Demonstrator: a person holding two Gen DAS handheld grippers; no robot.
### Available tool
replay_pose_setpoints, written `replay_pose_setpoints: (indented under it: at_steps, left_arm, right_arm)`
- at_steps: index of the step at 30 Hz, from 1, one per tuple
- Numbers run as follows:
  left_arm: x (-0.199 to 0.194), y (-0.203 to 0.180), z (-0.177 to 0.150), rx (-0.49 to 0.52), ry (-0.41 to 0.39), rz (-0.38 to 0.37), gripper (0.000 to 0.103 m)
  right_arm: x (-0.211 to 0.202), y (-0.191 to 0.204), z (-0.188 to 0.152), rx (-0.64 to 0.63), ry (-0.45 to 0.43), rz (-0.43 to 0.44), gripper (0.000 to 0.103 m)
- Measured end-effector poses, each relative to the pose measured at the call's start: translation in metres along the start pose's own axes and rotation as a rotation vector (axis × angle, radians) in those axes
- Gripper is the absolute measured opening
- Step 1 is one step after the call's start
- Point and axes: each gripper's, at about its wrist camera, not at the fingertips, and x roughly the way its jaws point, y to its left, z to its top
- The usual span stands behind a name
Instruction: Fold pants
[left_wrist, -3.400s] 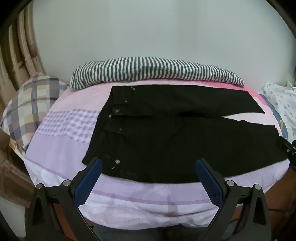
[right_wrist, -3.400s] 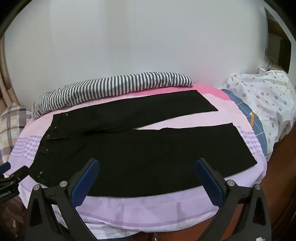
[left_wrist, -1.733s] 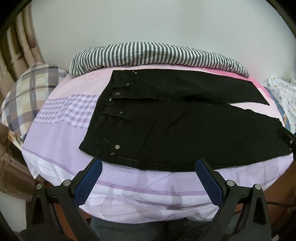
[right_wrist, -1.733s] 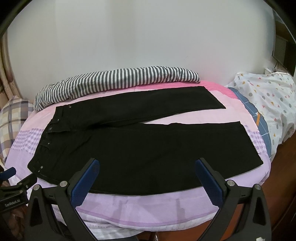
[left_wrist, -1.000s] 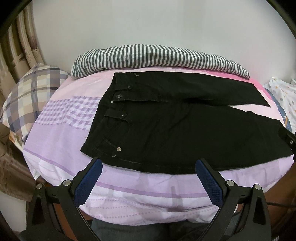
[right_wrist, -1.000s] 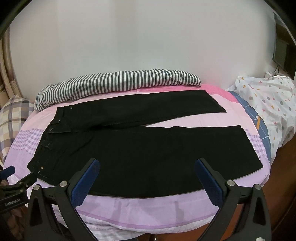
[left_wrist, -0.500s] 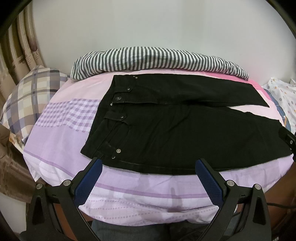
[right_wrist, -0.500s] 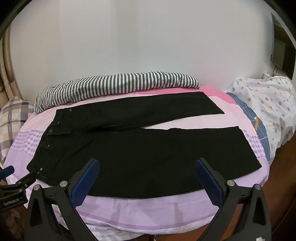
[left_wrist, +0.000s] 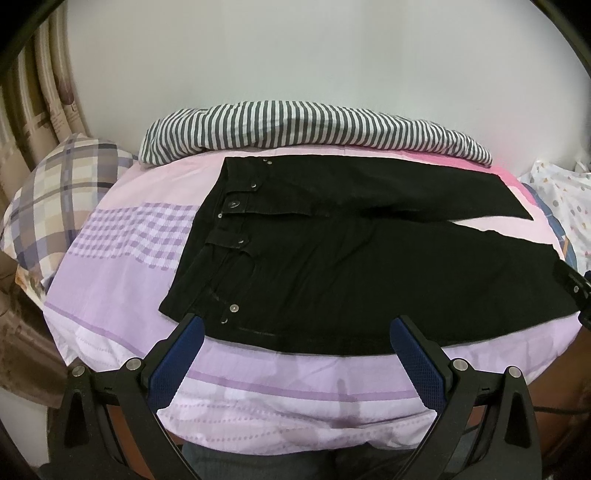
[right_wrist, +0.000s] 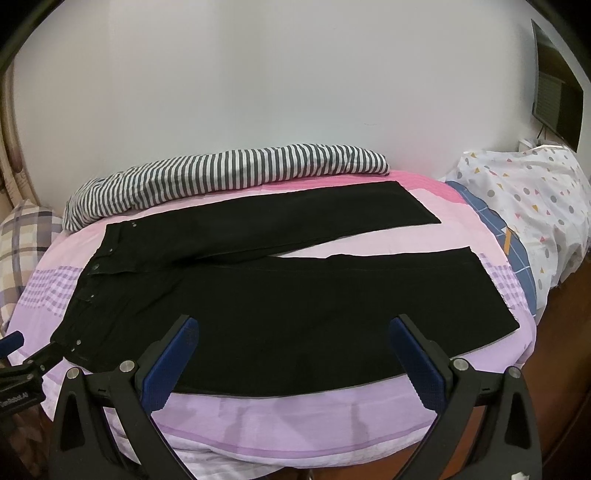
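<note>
Black pants (left_wrist: 351, 266) lie flat and unfolded on the bed, waistband to the left, two legs spread apart to the right; they also show in the right wrist view (right_wrist: 295, 295). My left gripper (left_wrist: 295, 332) is open and empty, held over the bed's near edge by the waist end. My right gripper (right_wrist: 291, 332) is open and empty, over the near leg's lower edge. The left gripper's tip shows at the left edge of the right wrist view (right_wrist: 22, 354).
The bed has a pink and purple sheet (left_wrist: 122, 280). A striped blanket (left_wrist: 303, 129) lies rolled along the wall. A plaid pillow (left_wrist: 55, 199) sits at the left, and a white patterned quilt (right_wrist: 524, 199) at the right. A dark screen (right_wrist: 557, 107) hangs on the wall.
Both views have shifted slightly; the pants sit a little higher in the right view. The pants have not moved, and both grippers stay open.
</note>
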Motion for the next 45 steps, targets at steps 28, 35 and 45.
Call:
replay_pose_setpoints:
  at_steps: [28, 35, 45]
  left_arm:
    - [0.047, 0.071, 0.069, -0.128, 0.021, -0.073, 0.075]
    - [0.100, 0.131, 0.132, -0.236, 0.071, -0.183, 0.068]
    - [0.213, 0.194, 0.203, -0.463, 0.192, -0.359, 0.051]
  right_arm:
    - [0.031, -0.015, 0.024, 0.027, 0.039, 0.039, 0.102]
    - [0.064, 0.005, 0.041, 0.000, 0.086, 0.041, 0.102]
    - [0.124, 0.040, 0.077, -0.024, 0.141, 0.082, 0.102]
